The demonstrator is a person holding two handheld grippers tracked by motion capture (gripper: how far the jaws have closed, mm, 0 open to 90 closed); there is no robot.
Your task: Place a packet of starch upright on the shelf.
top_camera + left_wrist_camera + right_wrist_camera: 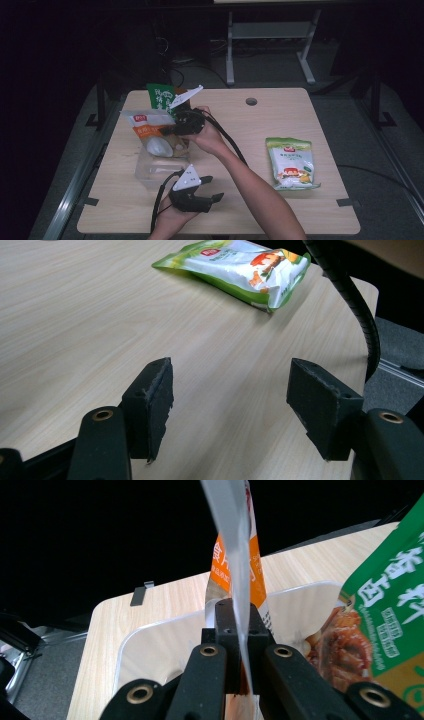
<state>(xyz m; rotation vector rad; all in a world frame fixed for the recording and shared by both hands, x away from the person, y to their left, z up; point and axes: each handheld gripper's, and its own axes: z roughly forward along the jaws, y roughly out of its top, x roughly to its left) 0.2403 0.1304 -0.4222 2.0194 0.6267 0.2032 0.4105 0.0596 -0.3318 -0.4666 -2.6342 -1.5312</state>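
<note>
Right gripper [240, 645] jaws clamped tight on edge of orange snack bag [150, 131], bag upright over clear plastic bin [150, 172]. Green snack bag [161, 97] standing at bin's far side, just beside orange one. Left gripper [209, 189] jaws wide apart, nothing between, hovering near bin's near corner. Light-green pouch [290, 162] flat on counter [280, 115], well apart from bin.

Dim overhead light falls on the table [310, 105], surroundings black; the high view is soft and grainy.
</note>
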